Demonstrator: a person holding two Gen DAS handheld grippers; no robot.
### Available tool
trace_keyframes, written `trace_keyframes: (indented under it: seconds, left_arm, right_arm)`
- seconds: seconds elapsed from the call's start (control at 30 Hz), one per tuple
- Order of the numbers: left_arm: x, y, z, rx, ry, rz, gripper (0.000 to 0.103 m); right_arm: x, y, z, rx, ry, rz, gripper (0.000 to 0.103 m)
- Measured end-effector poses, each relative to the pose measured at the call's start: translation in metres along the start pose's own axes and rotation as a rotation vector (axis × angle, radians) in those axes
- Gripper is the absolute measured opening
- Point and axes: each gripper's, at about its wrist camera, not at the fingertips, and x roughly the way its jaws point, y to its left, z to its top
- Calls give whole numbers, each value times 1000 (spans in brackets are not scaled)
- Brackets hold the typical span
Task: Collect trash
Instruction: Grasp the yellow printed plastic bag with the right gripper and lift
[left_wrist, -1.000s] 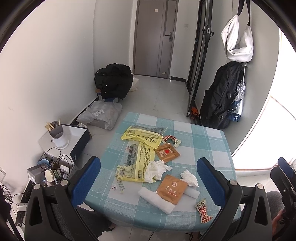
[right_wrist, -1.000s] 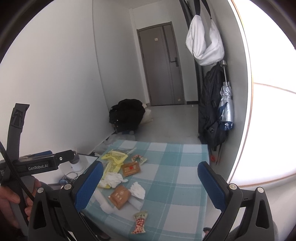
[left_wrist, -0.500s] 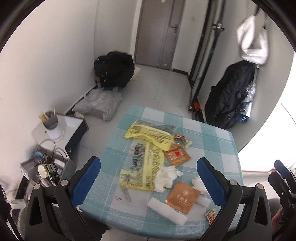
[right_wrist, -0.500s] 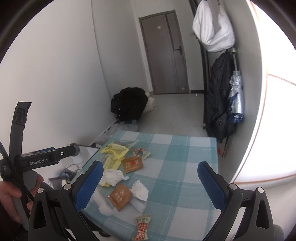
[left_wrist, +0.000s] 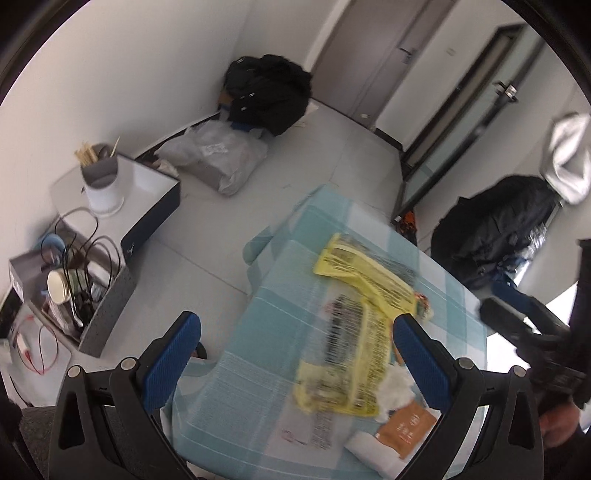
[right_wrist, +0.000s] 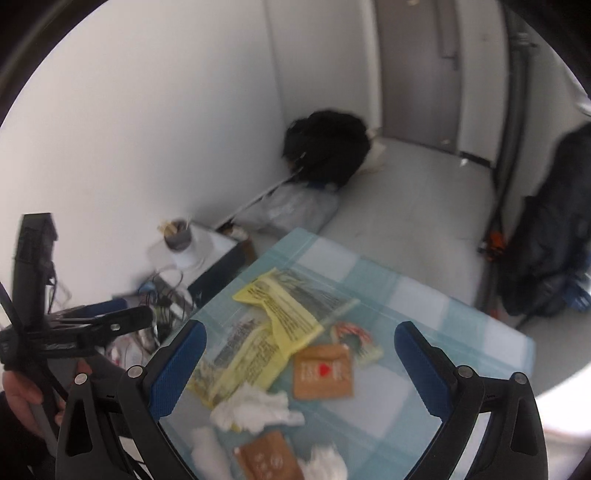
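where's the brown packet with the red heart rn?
Right wrist view, mid-table: brown packet with the red heart lies flat between the yellow bags and the striped wrapper, above the crumpled tissue.

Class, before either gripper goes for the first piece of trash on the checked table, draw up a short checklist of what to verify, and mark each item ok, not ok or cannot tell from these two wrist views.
1. Left gripper open and empty: ok.
2. Right gripper open and empty: ok.
3. Trash in view on the table: yellow bags, crumpled tissue, brown packets: ok.
4. Picture sharp enough to aim: not ok, left wrist view is motion-blurred.
5. A bin or bag to drop trash into: cannot tell, none in view.
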Motion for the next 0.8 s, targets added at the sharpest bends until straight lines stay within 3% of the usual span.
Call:
trace_keyframes:
  seconds: [0.13,0.4,0.5,0.57,0.67,0.8]
  left_arm:
    - [2,12,8,-55,-6,-1,102]
    - [8,23,16,-89,9,-19,102]
    - [8,24,16,-88,17,-26,102]
    - [8,24,16,-89,20,-25,102]
    - [8,25,16,-91,22,-24,102]
    - [10,23,16,-79,20,-14,102]
  right_arm:
    - [58,7,13,-103,105,47,103]
    - [141,7,17,-216,280,37,103]
    - [157,11,12,-281,321,-26,100]
    - [167,11,13,-299,347,-45,93]
    - [167,6,13,-253,349,-5,84]
    - [160,2,12,-244,327,11,61]
